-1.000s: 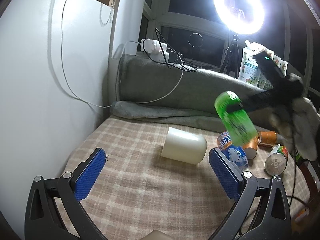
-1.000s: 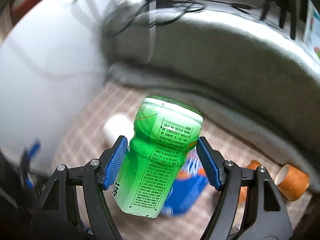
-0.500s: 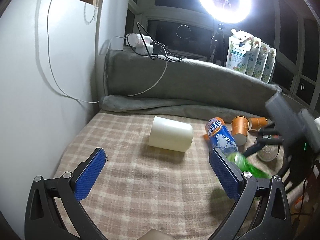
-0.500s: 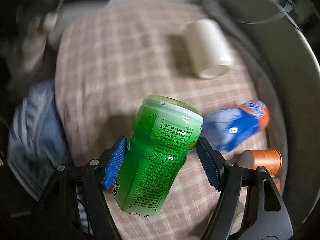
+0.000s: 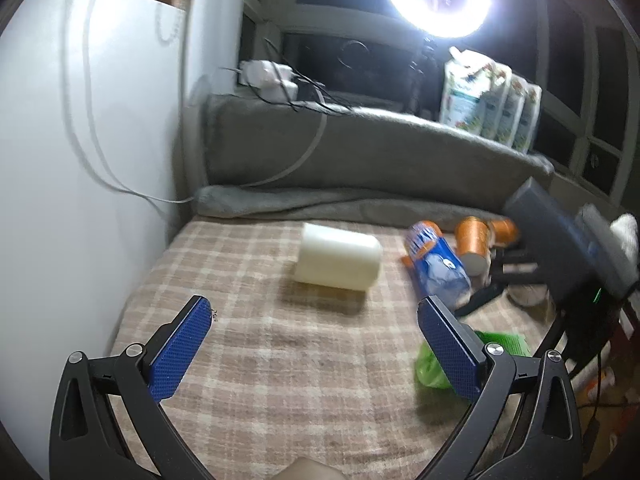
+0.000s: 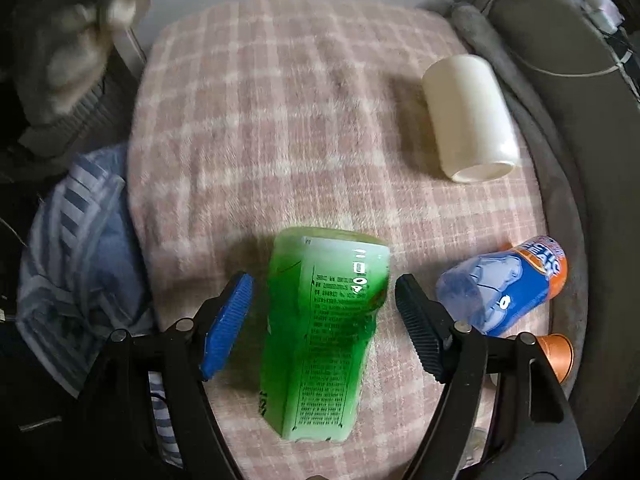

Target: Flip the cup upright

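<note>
Green cup (image 6: 324,336): printed with small black text, too blurred to read; it lies between the fingers of the right gripper (image 6: 324,312), which stand apart from its sides.
White cup (image 6: 470,118): one, on its side on the plaid blanket (image 6: 280,120).
Blue cup (image 6: 508,288): one, orange band, lettering unreadable.
Orange cups (image 5: 474,240): two.
Left gripper (image 5: 316,328): fingers wide, holding nothing.

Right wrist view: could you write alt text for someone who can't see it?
A green cup sits between the open right tongs, untouched, over a plaid blanket. A white cup lies on its side beyond, a blue bottle at right.
</note>
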`<action>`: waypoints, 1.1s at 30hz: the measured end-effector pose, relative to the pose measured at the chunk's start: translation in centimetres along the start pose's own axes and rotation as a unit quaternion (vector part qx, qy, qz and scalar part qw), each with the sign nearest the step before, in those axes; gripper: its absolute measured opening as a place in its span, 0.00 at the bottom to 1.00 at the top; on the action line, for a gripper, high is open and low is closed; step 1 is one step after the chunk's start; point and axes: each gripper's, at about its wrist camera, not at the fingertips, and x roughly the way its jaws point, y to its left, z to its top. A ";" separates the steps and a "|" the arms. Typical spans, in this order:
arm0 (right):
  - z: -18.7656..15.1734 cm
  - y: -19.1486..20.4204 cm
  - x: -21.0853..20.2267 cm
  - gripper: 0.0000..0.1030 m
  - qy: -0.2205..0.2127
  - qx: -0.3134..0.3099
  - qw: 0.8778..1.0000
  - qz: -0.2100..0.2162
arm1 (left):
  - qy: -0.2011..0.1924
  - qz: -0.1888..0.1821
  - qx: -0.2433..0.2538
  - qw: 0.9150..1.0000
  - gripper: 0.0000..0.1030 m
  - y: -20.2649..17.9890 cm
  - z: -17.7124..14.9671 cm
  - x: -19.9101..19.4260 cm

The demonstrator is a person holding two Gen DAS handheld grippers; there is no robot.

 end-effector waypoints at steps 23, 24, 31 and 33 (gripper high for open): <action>-18.0 -1.8 -8.4 0.75 -0.212 0.347 0.913 -0.031 | 0.148 -0.187 0.363 0.901 0.96 -15.7 -0.8 4.4; -18.4 -1.8 -8.3 0.75 -0.211 0.354 0.910 -0.032 | 0.156 -0.186 0.385 0.890 0.96 -16.3 -1.1 4.6; -21.4 -2.5 -7.5 0.75 -0.217 0.404 0.888 -0.030 | 0.206 -0.188 0.497 0.822 0.95 -19.6 -2.7 5.7; -21.9 -2.5 -7.3 0.75 -0.221 0.411 0.884 -0.028 | 0.223 -0.186 0.518 0.805 0.95 -20.3 -3.0 6.4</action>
